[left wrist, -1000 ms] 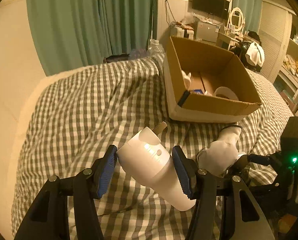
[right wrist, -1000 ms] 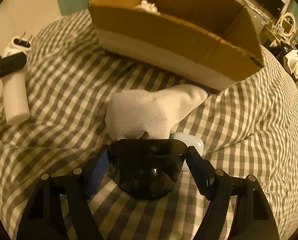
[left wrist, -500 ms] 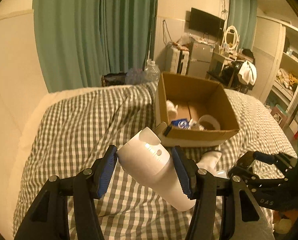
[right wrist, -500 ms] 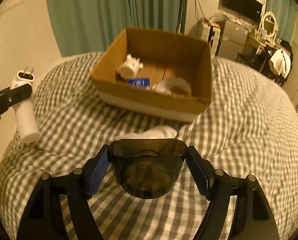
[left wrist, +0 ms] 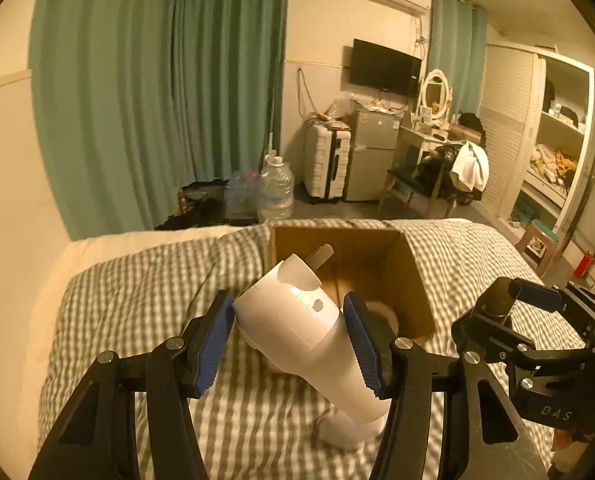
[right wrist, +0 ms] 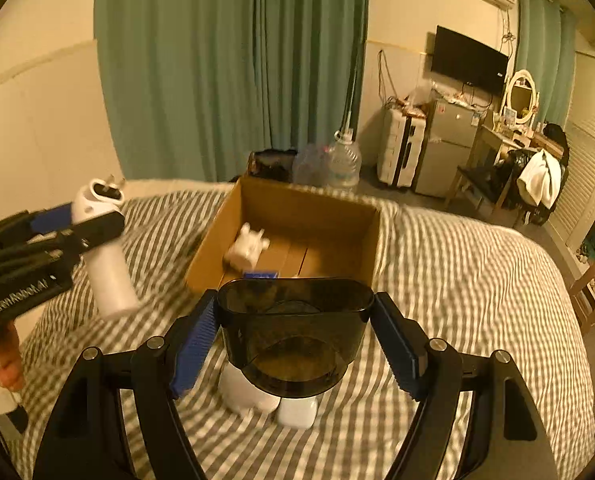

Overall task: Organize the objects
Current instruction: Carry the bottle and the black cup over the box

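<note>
My left gripper (left wrist: 289,340) is shut on a white cylindrical device with a plug on top (left wrist: 309,332), held high above the checked bed; it also shows in the right wrist view (right wrist: 105,256). My right gripper (right wrist: 293,344) is shut on a dark smoky plastic cup (right wrist: 293,332), also raised. An open cardboard box (right wrist: 297,204) sits on the bed ahead, with a small white object (right wrist: 247,248) and a blue item (right wrist: 261,275) inside. A white sock (right wrist: 241,392) and a small white case (right wrist: 297,412) lie on the bed below the cup.
The checked bedspread (right wrist: 477,280) covers the bed. Green curtains (left wrist: 157,100), water bottles (left wrist: 275,192), a suitcase and small fridge (left wrist: 373,156), a desk chair and open shelves (left wrist: 557,160) stand beyond the bed.
Both grippers have risen well above the bed with their objects still held. The box, sock and white case now look farther away and lower.
</note>
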`<state>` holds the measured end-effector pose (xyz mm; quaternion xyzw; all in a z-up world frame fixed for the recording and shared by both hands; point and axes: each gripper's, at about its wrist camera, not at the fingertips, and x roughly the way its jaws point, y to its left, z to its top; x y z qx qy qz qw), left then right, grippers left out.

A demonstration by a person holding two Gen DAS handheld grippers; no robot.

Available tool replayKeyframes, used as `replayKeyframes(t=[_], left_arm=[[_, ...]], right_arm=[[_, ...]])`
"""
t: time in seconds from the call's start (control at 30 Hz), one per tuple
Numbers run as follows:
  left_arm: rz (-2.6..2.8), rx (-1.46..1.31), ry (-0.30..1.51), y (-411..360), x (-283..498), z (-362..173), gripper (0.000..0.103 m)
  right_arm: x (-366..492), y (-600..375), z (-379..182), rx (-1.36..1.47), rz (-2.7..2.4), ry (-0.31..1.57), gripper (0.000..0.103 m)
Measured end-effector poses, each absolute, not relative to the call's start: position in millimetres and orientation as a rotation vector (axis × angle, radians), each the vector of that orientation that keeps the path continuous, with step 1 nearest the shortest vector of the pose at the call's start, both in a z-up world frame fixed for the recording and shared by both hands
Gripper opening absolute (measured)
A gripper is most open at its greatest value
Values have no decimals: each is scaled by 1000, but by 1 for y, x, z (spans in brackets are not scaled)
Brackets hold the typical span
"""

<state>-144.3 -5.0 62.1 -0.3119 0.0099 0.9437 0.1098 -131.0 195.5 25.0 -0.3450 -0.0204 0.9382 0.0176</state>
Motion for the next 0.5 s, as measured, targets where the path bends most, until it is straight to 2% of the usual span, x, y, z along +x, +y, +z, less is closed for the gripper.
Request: replayKeyframes(t=[0.27, 0.5], left_arm=[[2713, -925, 116, 35, -230, 50, 58], [2653, -994, 236, 65, -292, 3, 58]], right_arm=[[-195, 233, 24, -1071, 2894, 21, 76], [-249, 262, -20, -1157, 2886, 137, 76]])
